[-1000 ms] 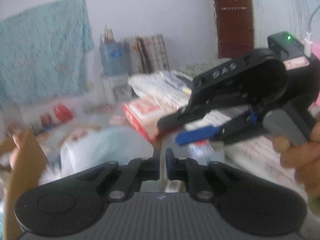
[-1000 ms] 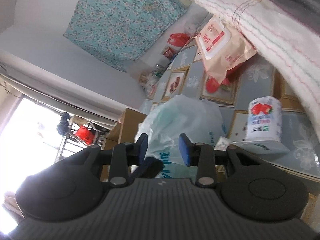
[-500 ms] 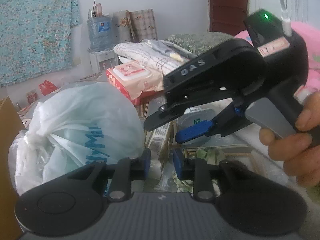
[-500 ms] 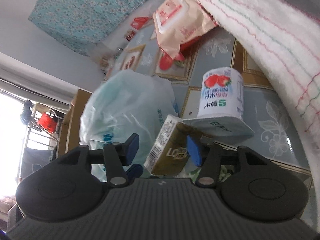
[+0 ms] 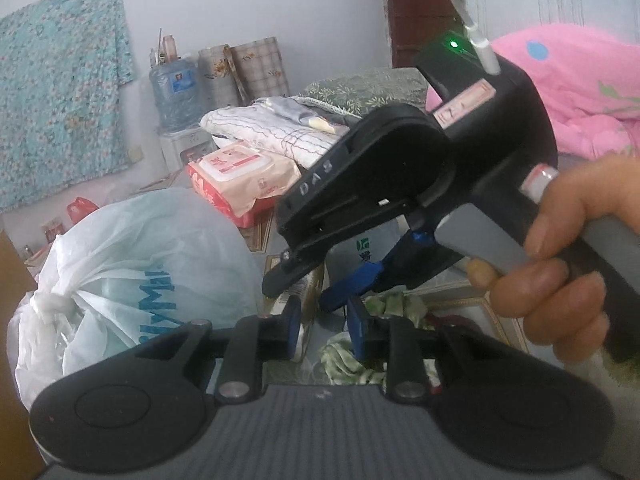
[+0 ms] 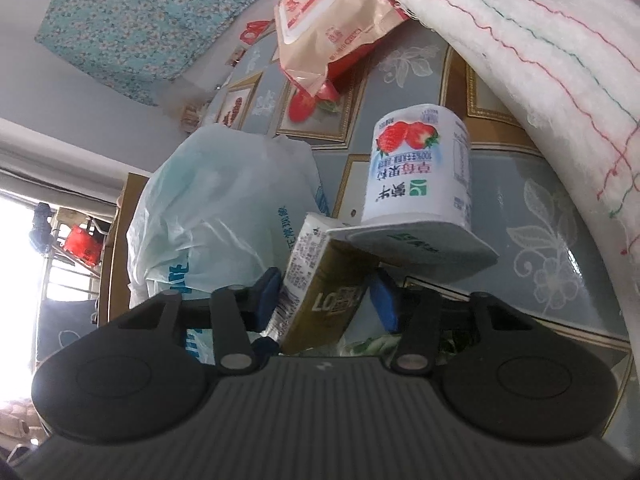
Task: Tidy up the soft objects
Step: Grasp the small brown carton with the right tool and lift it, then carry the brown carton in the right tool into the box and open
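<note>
- The right gripper point(image 6: 326, 300) is seen with its jaws spread, having just been closing; a gold carton point(image 6: 320, 300) stands tilted between the blue pads, and contact cannot be confirmed.
- A strawberry yogurt cup point(image 6: 420, 176) is set upside down just beyond the carton, touching its upper corner.
- A knotted white plastic bag point(image 5: 132, 280) is found ahead and left of both tools.
- The left gripper point(image 5: 322, 326) is held slightly parted, with nothing pinched; the right gripper point(image 5: 304, 286) is crossed just in front of it.
- A wipes pack point(image 6: 320, 28) and a folded towel point(image 6: 540, 60) lie farther ahead.
</note>
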Tool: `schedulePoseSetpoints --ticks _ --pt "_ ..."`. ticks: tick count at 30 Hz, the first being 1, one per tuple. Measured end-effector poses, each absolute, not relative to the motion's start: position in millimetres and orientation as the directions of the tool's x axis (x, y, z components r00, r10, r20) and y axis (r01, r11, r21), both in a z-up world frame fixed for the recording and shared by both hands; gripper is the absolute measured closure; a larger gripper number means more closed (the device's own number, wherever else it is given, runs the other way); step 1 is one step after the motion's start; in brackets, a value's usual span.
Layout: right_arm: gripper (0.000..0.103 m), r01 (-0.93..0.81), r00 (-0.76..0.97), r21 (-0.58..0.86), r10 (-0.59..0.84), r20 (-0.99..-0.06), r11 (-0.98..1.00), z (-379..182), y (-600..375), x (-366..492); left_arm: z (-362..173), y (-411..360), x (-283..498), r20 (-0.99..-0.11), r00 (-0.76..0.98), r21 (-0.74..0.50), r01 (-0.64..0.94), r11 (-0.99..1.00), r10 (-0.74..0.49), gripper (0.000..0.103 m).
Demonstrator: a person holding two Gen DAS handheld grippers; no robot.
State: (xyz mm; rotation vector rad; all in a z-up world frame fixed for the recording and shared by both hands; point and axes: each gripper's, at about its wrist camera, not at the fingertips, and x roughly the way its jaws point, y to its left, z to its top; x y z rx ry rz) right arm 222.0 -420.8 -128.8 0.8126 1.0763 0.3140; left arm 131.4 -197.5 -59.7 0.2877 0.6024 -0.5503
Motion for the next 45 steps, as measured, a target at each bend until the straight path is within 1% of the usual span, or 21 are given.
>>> schedulePoseSetpoints --ticks 1,2,5,7,9,10,11,12,15,17,19,22,26,32,34,37,41,45 --pt "0.062 0.149 0.468 0.721 0.594 -0.654 0.677 -128.4 -420.8 221.1 -58.7 -196.5 131.1 -0.595 0.698 0.099 0.555 0.826 -0.398 0.074" --pt "0.063 0.149 0.47 0.722 0.594 -0.653 0.675 -128.2 -421.7 220.1 -57.3 -195.6 131.2 -0.588 0.709 0.107 0.546 0.831 -0.389 0.068" --pt "0.066 0.154 0.473 0.733 0.602 -0.644 0.663 -128.4 -426.3 216.9 -57.0 -198.6 136.6 -0.589 0.722 0.132 0.529 0.838 -0.363 0.056" --pt "0.068 0.162 0.474 0.743 0.609 -0.636 0.649 -129.0 -431.2 213.0 -59.0 -202.8 142.0 -0.608 0.715 0.148 0.531 0.834 -0.347 0.055" --pt "0.069 0.17 0.477 0.749 0.611 -0.632 0.641 -129.7 -434.6 209.9 -62.0 -207.7 146.8 -0.629 0.702 0.153 0.533 0.832 -0.334 0.056" --pt "0.069 0.174 0.478 0.752 0.613 -0.629 0.635 -130.4 -436.3 208.6 -64.0 -209.8 149.3 -0.642 0.691 0.148 0.536 0.831 -0.332 0.058" --pt "0.069 0.177 0.478 0.754 0.614 -0.627 0.632 -131.0 -436.8 208.5 -65.9 -210.9 151.1 -0.651 0.682 0.139 0.539 0.831 -0.333 0.07" --pt "0.068 0.181 0.478 0.757 0.617 -0.625 0.627 -131.5 -437.7 208.3 -68.0 -211.9 152.7 -0.658 0.675 0.13 0.54 0.832 -0.334 0.076" --pt "0.064 0.192 0.477 0.76 0.618 -0.625 0.621 -133.9 -439.3 210.4 -69.4 -213.8 151.9 -0.649 0.685 0.142 0.535 0.833 -0.329 0.077" --pt "0.064 0.196 0.477 0.765 0.622 -0.621 0.613 -136.7 -439.2 212.0 -70.3 -215.6 148.8 -0.643 0.695 0.16 0.533 0.831 -0.322 0.078" --pt "0.069 0.192 0.477 0.78 0.638 -0.605 0.596 -139.1 -437.7 212.2 -69.7 -217.0 145.0 -0.637 0.702 0.171 0.531 0.83 -0.318 0.078" --pt "0.07 0.147 0.499 0.778 0.633 -0.592 0.611 -128.3 -432.2 206.8 -63.7 -214.4 135.9 -0.611 0.726 0.186 0.517 0.835 -0.314 0.078" --pt "0.07 0.076 0.538 0.784 0.637 -0.552 0.616 -99.8 -425.4 200.3 -42.5 -207.8 121.6 -0.544 0.781 0.221 0.485 0.846 -0.305 0.078" --pt "0.07 -0.113 0.581 0.787 0.683 -0.443 0.607 -37.8 -394.6 197.7 4.1 -178.4 99.5 -0.409 0.876 0.269 0.383 0.883 -0.255 0.077" --pt "0.07 -0.187 0.566 0.79 0.722 -0.399 0.583 -20.2 -371.7 201.1 18.6 -159.2 92.7 -0.374 0.902 0.266 0.329 0.906 -0.218 0.077" --pt "0.072 -0.269 0.504 0.797 0.784 -0.361 0.54 -5.0 -327.4 212.4 31.5 -126.7 83.5 -0.339 0.931 0.266 0.229 0.936 -0.132 0.076" --pt "0.073 -0.336 0.375 0.81 0.857 -0.353 0.481 3.9 -252.8 229.6 38.6 -75.2 73.0 -0.328 0.945 0.248 0.074 0.966 0.012 0.075" --pt "0.077 -0.361 0.209 0.83 0.904 -0.372 0.425 2.3 -161.7 242.8 40.0 -19.5 64.0 -0.334 0.932 0.209 -0.072 0.975 0.14 0.072"
